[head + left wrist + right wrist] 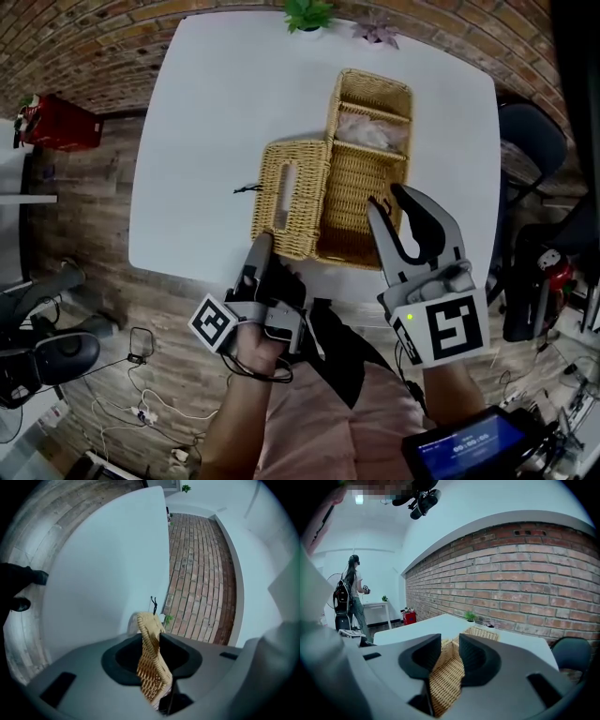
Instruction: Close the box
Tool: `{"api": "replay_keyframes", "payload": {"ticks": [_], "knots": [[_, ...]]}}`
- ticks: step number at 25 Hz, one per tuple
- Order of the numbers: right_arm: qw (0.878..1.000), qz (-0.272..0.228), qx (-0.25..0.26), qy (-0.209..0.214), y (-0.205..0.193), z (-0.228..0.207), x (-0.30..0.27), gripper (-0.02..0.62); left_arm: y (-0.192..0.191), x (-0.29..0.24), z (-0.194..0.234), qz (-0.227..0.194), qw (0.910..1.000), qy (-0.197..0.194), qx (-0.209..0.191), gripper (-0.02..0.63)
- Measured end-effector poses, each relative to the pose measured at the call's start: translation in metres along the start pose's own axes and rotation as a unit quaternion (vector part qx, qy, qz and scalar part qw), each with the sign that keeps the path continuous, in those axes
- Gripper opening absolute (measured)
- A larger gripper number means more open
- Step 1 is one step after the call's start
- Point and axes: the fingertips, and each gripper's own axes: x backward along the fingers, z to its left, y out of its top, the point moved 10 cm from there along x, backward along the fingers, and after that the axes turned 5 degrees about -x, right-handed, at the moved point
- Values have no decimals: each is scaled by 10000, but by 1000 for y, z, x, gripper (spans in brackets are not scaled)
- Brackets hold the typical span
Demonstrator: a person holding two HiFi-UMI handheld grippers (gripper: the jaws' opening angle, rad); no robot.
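An open wicker box (367,178) stands on the white table (197,141), with its slotted lid (291,197) folded out flat to the left. My left gripper (262,246) is at the lid's near edge. In the left gripper view the lid's rim (151,663) stands pinched between the pads, so the left gripper (151,637) is shut on it. My right gripper (386,195) reaches over the box's near right wall. In the right gripper view the right gripper (450,641) is shut on the wicker wall (446,679), which fills the gap between its pads.
A pale crumpled item (367,131) lies in the box's far compartment. Two small plants (307,14) stand at the table's far edge. A dark chair (530,131) is to the right, and a red crate (58,122) is on the floor at left. A person (350,592) stands far off.
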Motion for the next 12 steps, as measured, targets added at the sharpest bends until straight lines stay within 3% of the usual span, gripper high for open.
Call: {"api": "replay_keyframes", "payload": {"ticks": [4,12], "knots": [[10000,-39,5,-17,3,-1,1,120,1,2,-7,-71,9999,-23,-147,107],[9999,-109,-16,-79,9,-3,8,120,2,10,-39,-185,9947,-197,-993,81]]}}
